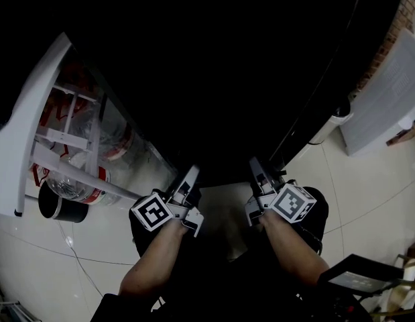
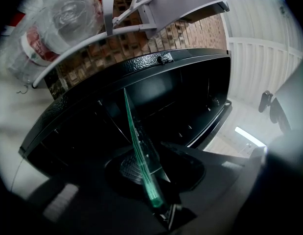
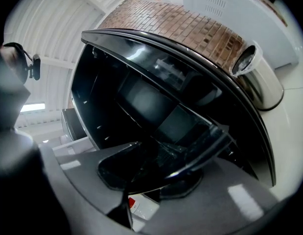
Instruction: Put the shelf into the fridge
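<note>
Pinching the shelf [image 2: 137,146] between its jaws, the left gripper [image 2: 157,202] holds the green glass edge, which runs straight out ahead of them. The right gripper [image 3: 161,173] is likewise clamped on the shelf's dark rim. Beyond both pairs of jaws opens the dark fridge [image 3: 141,99] — the shelf reaches toward its interior. Left of the left jaws stands the white door [image 1: 19,146] with bottles [image 1: 76,183].
</note>
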`<action>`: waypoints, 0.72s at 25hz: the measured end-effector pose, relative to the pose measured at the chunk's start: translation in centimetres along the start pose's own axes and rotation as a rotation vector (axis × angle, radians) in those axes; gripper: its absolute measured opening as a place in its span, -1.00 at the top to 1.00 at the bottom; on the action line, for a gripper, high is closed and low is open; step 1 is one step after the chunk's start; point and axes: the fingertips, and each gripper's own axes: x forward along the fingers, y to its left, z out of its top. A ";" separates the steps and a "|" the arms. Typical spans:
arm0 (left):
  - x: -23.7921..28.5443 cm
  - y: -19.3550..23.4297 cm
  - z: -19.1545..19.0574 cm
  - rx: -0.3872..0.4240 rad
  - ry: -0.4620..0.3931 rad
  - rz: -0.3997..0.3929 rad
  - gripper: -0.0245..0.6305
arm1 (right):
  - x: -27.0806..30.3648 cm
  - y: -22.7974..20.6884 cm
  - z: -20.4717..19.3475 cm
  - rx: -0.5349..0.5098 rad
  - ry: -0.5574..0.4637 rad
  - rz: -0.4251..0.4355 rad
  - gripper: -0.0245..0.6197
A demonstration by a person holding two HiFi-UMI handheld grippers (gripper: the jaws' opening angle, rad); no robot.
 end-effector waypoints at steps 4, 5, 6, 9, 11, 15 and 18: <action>0.3 -0.3 0.2 -0.008 -0.017 -0.010 0.71 | 0.4 -0.1 0.1 0.008 0.002 0.013 0.56; 0.5 -0.4 0.2 -0.015 -0.019 -0.015 0.72 | 0.4 -0.1 0.2 0.009 -0.002 0.015 0.56; 0.5 -0.3 0.2 -0.029 -0.020 -0.015 0.72 | 0.5 -0.1 0.2 0.007 -0.004 0.014 0.56; 0.2 0.1 0.2 -0.070 -0.033 -0.002 0.74 | 0.7 -0.2 -0.1 -0.002 0.005 0.002 0.55; 0.2 0.2 0.3 -0.073 -0.039 -0.003 0.74 | 0.8 -0.3 -0.2 -0.008 0.002 -0.003 0.54; 0.8 0.4 0.9 -0.153 -0.076 0.006 0.79 | 1.0 -0.2 -0.1 -0.016 -0.003 -0.004 0.54; 0.9 0.6 1.1 -0.201 -0.112 0.023 0.81 | 1.1 -0.2 -0.3 -0.026 0.002 0.003 0.52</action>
